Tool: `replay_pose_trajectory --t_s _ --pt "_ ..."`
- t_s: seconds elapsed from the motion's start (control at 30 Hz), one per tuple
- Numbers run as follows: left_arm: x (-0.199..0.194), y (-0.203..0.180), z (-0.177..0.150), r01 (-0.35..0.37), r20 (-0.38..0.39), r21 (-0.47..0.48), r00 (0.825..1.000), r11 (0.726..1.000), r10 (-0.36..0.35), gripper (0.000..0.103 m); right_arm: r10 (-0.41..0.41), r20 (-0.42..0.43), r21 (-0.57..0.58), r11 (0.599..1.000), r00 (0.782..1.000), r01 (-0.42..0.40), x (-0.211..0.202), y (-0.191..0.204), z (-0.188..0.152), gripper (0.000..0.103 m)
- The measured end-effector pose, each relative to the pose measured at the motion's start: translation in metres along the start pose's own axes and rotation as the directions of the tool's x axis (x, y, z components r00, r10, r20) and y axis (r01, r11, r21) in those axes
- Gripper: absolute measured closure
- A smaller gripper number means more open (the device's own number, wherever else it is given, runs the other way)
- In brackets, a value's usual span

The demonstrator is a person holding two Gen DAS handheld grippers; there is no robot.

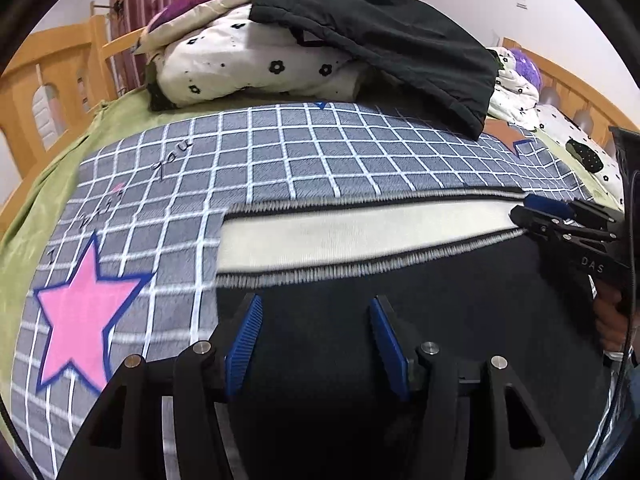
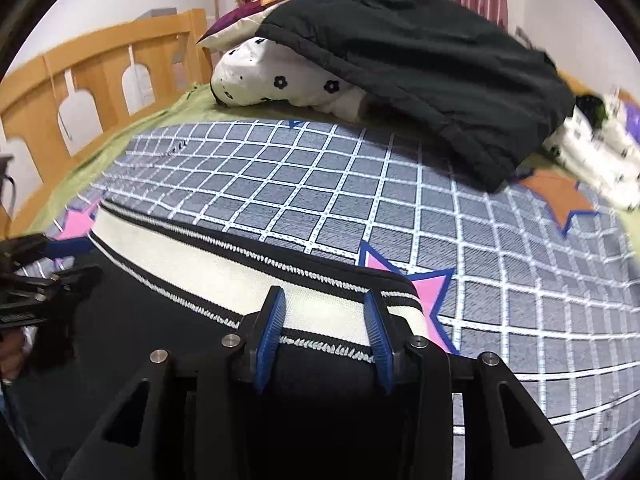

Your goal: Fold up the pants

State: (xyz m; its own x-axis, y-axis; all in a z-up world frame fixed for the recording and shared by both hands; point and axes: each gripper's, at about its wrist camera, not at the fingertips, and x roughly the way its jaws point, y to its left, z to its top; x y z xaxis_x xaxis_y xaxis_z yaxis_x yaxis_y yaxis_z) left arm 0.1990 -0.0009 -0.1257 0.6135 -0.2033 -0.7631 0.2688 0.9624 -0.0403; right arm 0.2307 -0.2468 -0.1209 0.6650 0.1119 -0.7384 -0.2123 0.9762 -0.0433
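Note:
Black pants (image 1: pixel 400 320) with a wide white waistband (image 1: pixel 360 232) lie flat on the checked bedspread (image 1: pixel 280 152). My left gripper (image 1: pixel 316 312) is open, its blue pads over the black cloth just below the waistband's left end. My right gripper (image 2: pixel 326 312) is open, its pads over the right end of the waistband (image 2: pixel 224 268). The right gripper also shows at the right edge of the left wrist view (image 1: pixel 532 212), at the waistband's end. The left gripper shows at the left edge of the right wrist view (image 2: pixel 60 256).
A black jacket (image 1: pixel 400 48) lies over folded flowered bedding (image 1: pixel 248 68) at the back of the bed. Wooden bed rails (image 2: pixel 80 80) run along the left. More white bedding (image 2: pixel 600 160) sits at the far right. A pink star print (image 1: pixel 80 312) marks the bedspread.

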Motion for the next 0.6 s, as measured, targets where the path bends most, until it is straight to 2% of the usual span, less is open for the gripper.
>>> replay_pose_trajectory --t_s 0.07,0.17,0.33,0.4,0.47,0.6 --pt "-0.006 -0.002 -0.012 0.030 -0.038 -0.006 0.999 1.000 -0.031 0.050 -0.040 0.001 -0.029 0.999 0.999 0.040 -0.007 0.007 -0.002 0.057" --pt "-0.021 -0.008 -0.034 0.049 -0.046 0.000 0.998 0.999 -0.049 0.050 -0.006 -0.025 0.000 1.000 1.000 0.006 -0.022 0.006 -0.011 0.049" --pt "-0.043 -0.012 -0.066 0.080 -0.050 -0.048 0.995 0.996 -0.083 0.049 -0.024 -0.025 -0.049 0.999 0.999 0.023 -0.058 0.020 -0.051 0.048" --pt "-0.054 -0.014 -0.081 0.096 -0.046 -0.078 0.994 0.992 -0.100 0.049 -0.014 -0.023 -0.013 1.000 1.000 0.014 -0.073 0.022 -0.071 0.048" --pt "-0.061 -0.018 -0.088 0.095 -0.039 -0.067 0.994 0.993 -0.098 0.049 -0.005 -0.017 0.037 0.999 1.000 0.006 -0.086 0.022 -0.086 0.048" --pt "-0.073 -0.018 -0.104 0.100 -0.031 -0.051 0.994 0.994 -0.102 0.048 -0.008 -0.035 0.047 0.999 0.999 0.010 -0.099 0.027 -0.103 0.047"
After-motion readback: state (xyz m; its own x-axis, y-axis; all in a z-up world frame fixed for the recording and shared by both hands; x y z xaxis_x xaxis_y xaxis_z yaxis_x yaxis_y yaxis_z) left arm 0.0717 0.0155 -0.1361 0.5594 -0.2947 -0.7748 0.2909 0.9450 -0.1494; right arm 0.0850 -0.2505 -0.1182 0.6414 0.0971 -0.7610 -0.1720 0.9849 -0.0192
